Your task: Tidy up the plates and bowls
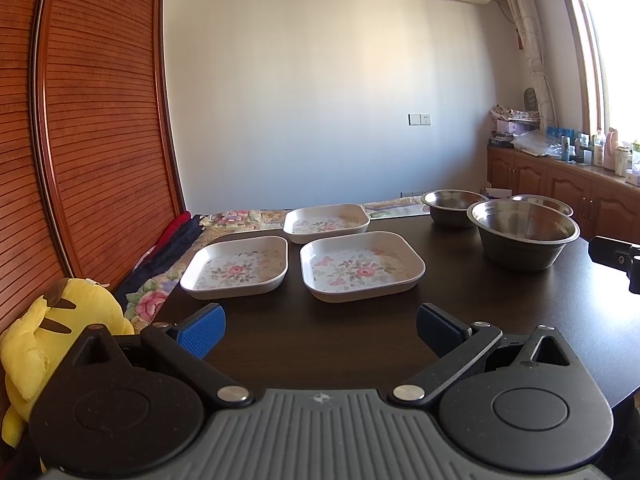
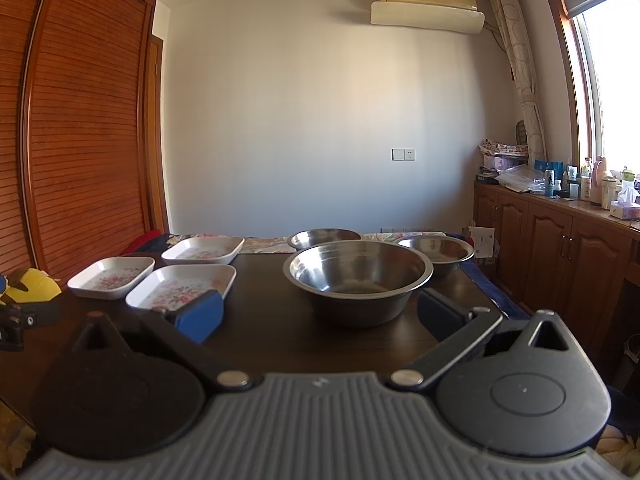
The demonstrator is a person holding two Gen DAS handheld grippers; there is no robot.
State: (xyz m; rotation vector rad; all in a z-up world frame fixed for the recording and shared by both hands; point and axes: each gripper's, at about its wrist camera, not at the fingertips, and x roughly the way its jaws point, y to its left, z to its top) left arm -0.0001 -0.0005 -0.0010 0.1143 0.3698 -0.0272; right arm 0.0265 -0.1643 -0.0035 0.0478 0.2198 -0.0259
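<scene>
Both tools (image 1: pixel 320 326) (image 2: pixel 320 312) hover level, jaws spread wide.

The three square plates (image 1: pixel 362 266) are white with pink flowers and butterflies inside. The three bowls (image 2: pixel 358 276) are plain shiny steel grey. The tabletop (image 1: pixel 320 332) is very dark brown. Each hand-held gripper (image 1: pixel 320 326) is black with blue pads (image 1: pixel 202 330). The plush toy (image 1: pixel 48 328) is yellow.

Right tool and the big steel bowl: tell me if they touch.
Apart. In the right wrist view, dark table shows between the open right tool and the big steel bowl; neither finger reaches its wall.
</scene>
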